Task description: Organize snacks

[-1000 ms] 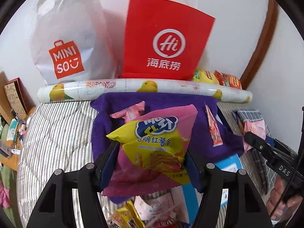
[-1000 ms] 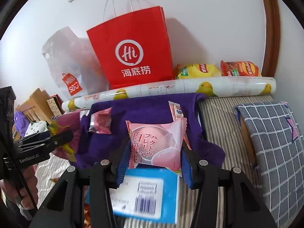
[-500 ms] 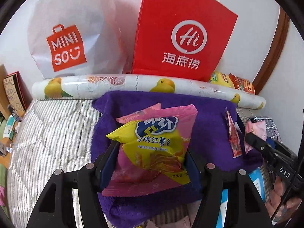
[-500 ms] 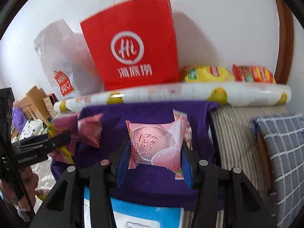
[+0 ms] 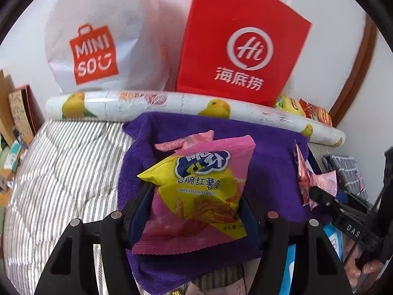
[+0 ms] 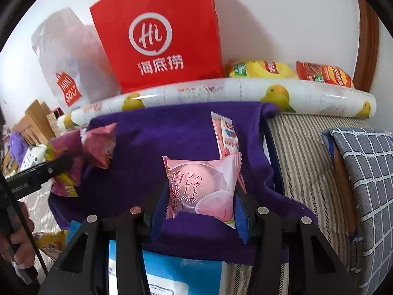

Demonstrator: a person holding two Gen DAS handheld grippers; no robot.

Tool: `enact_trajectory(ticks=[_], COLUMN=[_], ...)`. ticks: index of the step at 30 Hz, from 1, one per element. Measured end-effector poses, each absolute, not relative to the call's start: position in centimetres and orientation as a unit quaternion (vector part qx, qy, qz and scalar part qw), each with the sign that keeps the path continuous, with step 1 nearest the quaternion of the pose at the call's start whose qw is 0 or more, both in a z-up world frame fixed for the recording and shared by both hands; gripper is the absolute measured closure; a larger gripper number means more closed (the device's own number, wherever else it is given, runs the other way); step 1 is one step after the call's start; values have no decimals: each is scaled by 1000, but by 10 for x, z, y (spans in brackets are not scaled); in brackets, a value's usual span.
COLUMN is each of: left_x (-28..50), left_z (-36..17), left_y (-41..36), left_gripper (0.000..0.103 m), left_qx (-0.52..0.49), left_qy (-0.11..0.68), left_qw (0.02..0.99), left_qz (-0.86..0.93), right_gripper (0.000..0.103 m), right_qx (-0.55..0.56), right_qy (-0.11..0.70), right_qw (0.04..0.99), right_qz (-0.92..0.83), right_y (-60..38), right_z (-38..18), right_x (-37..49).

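Note:
My left gripper is shut on a pink-and-yellow sweet potato stick bag and holds it above a purple towel. My right gripper is shut on a pink peach bun packet above the same towel. A small pink packet lies on the towel behind the bag; it also shows in the right wrist view. A thin red-and-white snack stick lies on the towel behind the bun packet.
A red paper bag and a white Miniso bag stand against the wall behind a duck-print roll. Yellow and red chip bags lie at back right. A checked cushion is at right, a blue box near me.
Both grippers have moved forward over the purple towel, toward the bags at the wall, each still holding its snack. The blue box has slipped lower in view.

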State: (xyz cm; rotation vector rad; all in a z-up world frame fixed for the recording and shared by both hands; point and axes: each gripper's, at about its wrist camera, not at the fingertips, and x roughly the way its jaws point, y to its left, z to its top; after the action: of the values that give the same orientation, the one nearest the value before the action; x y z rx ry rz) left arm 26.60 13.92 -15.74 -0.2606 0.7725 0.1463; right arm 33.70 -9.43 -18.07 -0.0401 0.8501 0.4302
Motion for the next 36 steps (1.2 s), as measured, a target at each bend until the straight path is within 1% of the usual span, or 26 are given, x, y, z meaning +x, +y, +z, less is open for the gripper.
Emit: enact_trajectory(ticks=[8,15,25,28,30,32,35,36], left_x=[268,272,274,274,275,275,275,275], left_z=[-162,-170,-173,-172,-172,-172,-171,-171], left_y=[128,134,131,132,133,133,134,135], left_gripper=[39,39,38,38,38,38,37,37], left_qx=[-110,-131,-121,-124,-128,-128,-132,-135], left_qy=[381,398,403,402,402,404,405,405], left_qw=[915,905,904,904,904,903,902,902], left_qz=[75,76,74,73,70,65,64,63], right_gripper=[55,55,55,53,47,46,39,39], right_qx=[-25,-28,-29,-28,-29,-28,-24,-24], right_qy=[420,430,442,446,445,442,440,441], right_qw=[885,880,874,874,874,875,875,875], right_qz=[200,198,198,193,196,197,200,200], right_y=[-95,-93,-92,-91,-91,-91,-91,-91], right_z=[-185,-188,-190,-190,-190,-188,-187,-187], right_x=[338,339,341,342,341,340,340,340])
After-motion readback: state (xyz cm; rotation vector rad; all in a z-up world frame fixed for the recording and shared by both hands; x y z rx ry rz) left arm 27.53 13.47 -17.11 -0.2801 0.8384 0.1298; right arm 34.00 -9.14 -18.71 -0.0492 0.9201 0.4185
